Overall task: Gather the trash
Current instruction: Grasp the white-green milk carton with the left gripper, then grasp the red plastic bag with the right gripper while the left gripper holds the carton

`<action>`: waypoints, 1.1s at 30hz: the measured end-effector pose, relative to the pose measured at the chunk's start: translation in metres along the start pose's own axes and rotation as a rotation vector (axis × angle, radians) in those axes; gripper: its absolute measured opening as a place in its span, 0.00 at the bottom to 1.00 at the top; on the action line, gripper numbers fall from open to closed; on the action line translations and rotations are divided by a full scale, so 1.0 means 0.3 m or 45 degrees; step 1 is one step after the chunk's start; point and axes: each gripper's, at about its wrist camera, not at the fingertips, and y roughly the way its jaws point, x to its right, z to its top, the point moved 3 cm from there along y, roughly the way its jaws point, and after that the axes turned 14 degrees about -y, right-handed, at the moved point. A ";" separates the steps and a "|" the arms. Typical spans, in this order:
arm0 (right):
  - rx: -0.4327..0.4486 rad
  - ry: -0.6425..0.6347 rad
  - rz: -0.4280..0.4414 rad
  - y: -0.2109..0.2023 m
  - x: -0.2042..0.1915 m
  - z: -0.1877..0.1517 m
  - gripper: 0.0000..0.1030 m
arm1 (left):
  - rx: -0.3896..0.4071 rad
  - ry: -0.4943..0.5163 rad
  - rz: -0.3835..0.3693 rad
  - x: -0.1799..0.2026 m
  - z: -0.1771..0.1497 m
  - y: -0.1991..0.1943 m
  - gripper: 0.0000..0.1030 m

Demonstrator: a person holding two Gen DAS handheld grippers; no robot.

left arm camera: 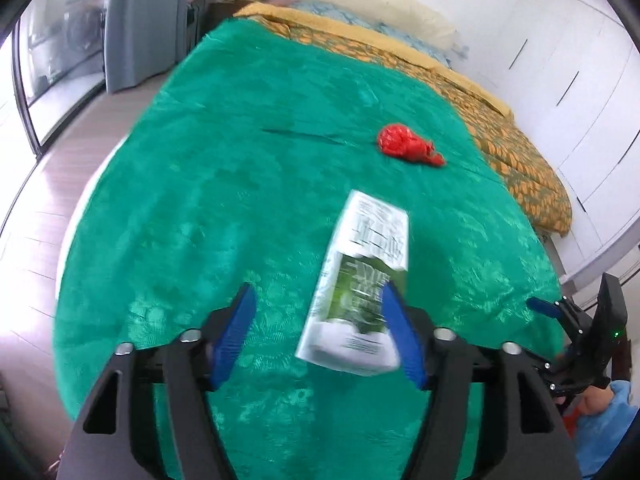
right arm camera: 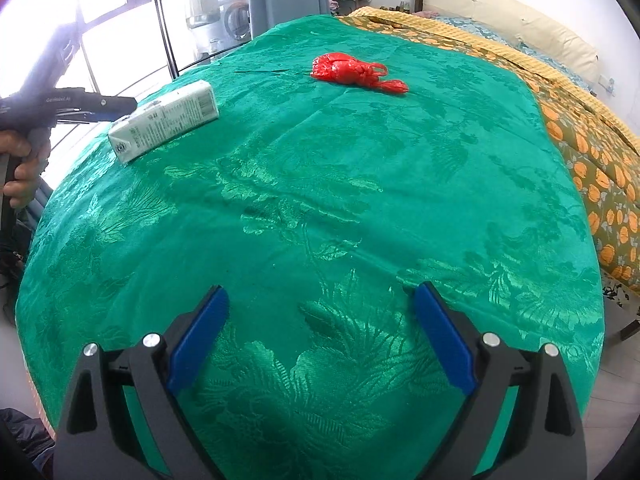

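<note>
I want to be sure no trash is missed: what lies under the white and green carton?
The carton lies on its side directly on the green bedspread. Only that cloth shows around its edges. The patch it covers is hidden, so something flat beneath cannot be excluded.

left wrist: looks steeply down along its tool (left arm camera: 320, 320) over the green bed (left arm camera: 240, 160), toward the headboard end, close above the carton (left arm camera: 360, 280) | right wrist: sits at the bed's foot edge, faces down its length | shared: carton (right arm camera: 164, 124), red bag (left arm camera: 408, 144) (right arm camera: 352, 70), each other's tool at frame edge
</note>
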 end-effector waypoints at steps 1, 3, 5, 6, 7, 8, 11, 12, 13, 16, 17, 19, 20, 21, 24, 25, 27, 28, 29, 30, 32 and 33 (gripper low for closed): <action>-0.001 -0.001 -0.001 -0.001 -0.001 0.000 0.88 | 0.016 0.021 -0.031 0.012 -0.003 -0.011 0.87; -0.001 -0.002 -0.002 -0.002 -0.003 -0.001 0.88 | 0.061 0.065 -0.061 0.040 -0.017 -0.026 0.95; -0.001 -0.002 -0.001 -0.001 -0.002 -0.002 0.88 | 0.043 0.126 -0.097 0.080 -0.042 -0.009 0.95; -0.001 -0.002 -0.001 -0.001 -0.002 -0.002 0.88 | 0.029 0.156 -0.089 0.099 -0.057 0.009 0.95; -0.001 -0.002 -0.001 -0.002 -0.002 -0.002 0.88 | 0.026 0.187 -0.052 0.113 -0.072 0.032 0.95; -0.001 0.000 0.001 -0.002 -0.002 -0.002 0.88 | 0.025 0.207 -0.013 0.120 -0.080 0.052 0.95; -0.002 0.007 0.009 -0.004 0.002 -0.004 0.89 | 0.028 0.187 0.125 0.112 -0.085 0.124 0.95; -0.002 0.005 0.012 -0.005 0.002 -0.004 0.89 | 0.033 0.172 0.152 0.105 -0.082 0.135 0.95; -0.005 -0.001 0.024 -0.008 0.004 -0.004 0.89 | 0.043 0.158 0.192 0.094 -0.081 0.148 0.95; -0.024 -0.058 0.034 -0.004 0.019 0.017 0.89 | 0.044 0.144 0.259 0.081 -0.078 0.170 0.95; -0.025 -0.073 0.025 -0.002 0.029 0.027 0.89 | 0.046 0.149 0.270 0.082 -0.078 0.172 0.95; -0.029 -0.116 -0.015 0.011 0.081 0.085 0.89 | 0.043 0.164 0.304 0.076 -0.077 0.183 0.95; -0.030 -0.126 -0.028 0.023 0.106 0.113 0.89 | 0.043 0.178 0.325 0.079 -0.080 0.187 0.95; -0.032 -0.142 -0.047 0.044 0.142 0.155 0.89 | 0.044 0.183 0.334 0.077 -0.080 0.190 0.95; -0.040 -0.191 -0.075 0.118 0.223 0.264 0.89 | 0.039 0.174 0.322 0.073 -0.085 0.182 0.95; -0.034 -0.197 -0.070 0.152 0.259 0.315 0.89 | 0.039 0.175 0.326 0.073 -0.084 0.183 0.96; -0.008 -0.183 -0.056 0.203 0.316 0.404 0.89 | 0.039 0.176 0.328 0.075 -0.082 0.186 0.96; 0.010 -0.159 -0.046 0.232 0.347 0.458 0.89 | 0.039 0.174 0.326 0.074 -0.082 0.185 0.96; 0.028 -0.116 -0.019 0.264 0.380 0.514 0.89 | 0.039 0.174 0.326 0.073 -0.082 0.185 0.96; 0.037 -0.092 -0.008 0.278 0.393 0.537 0.89 | 0.039 0.174 0.326 0.074 -0.080 0.187 0.96; 0.069 0.002 0.064 0.326 0.431 0.606 0.89 | 0.039 0.172 0.324 0.073 -0.080 0.187 0.96; 0.068 0.042 0.093 0.359 0.445 0.633 0.89 | 0.039 0.172 0.324 0.074 -0.079 0.188 0.96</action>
